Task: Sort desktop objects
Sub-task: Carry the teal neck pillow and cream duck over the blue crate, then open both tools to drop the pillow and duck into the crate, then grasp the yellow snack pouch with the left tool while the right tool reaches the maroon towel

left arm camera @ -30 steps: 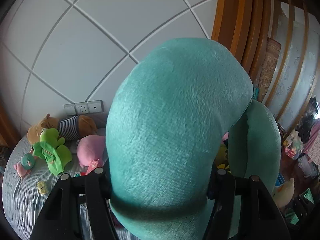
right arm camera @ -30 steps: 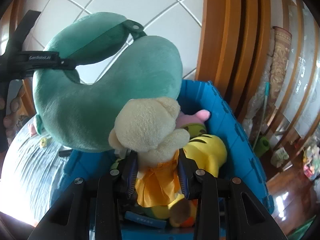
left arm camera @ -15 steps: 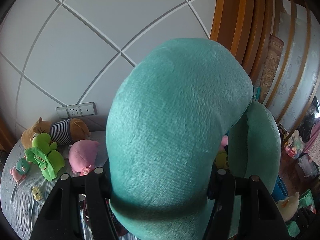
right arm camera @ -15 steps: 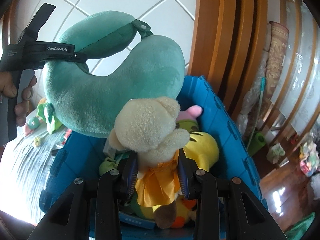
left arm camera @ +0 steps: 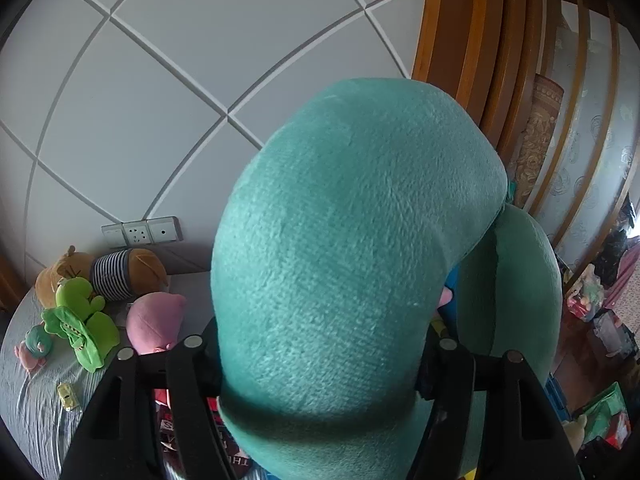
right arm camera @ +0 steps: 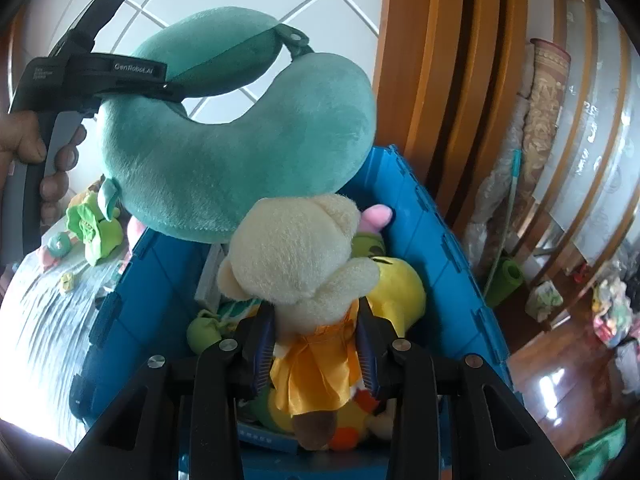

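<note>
My left gripper [left arm camera: 316, 364] is shut on a teal neck pillow [left arm camera: 352, 248], which fills most of the left wrist view. In the right wrist view the pillow [right arm camera: 240, 160] hangs in the air over the left back rim of the blue crate [right arm camera: 448, 264], held by the left gripper [right arm camera: 132, 80]. My right gripper [right arm camera: 316, 344] is shut on a cream teddy bear in an orange dress [right arm camera: 304, 264], held just above the crate. The crate holds a yellow striped plush [right arm camera: 400, 292] and other toys.
On the grey bedspread [left arm camera: 36, 400] left of the crate lie a green frog plush [left arm camera: 80, 320], a pink plush [left arm camera: 154, 320], a striped brown plush [left arm camera: 116, 270] and a small yellow toy [left arm camera: 68, 396]. A white panelled wall and wooden frame stand behind.
The left gripper has moved the pillow up and to the right, over the crate. The right gripper holds the bear almost still above the crate.
</note>
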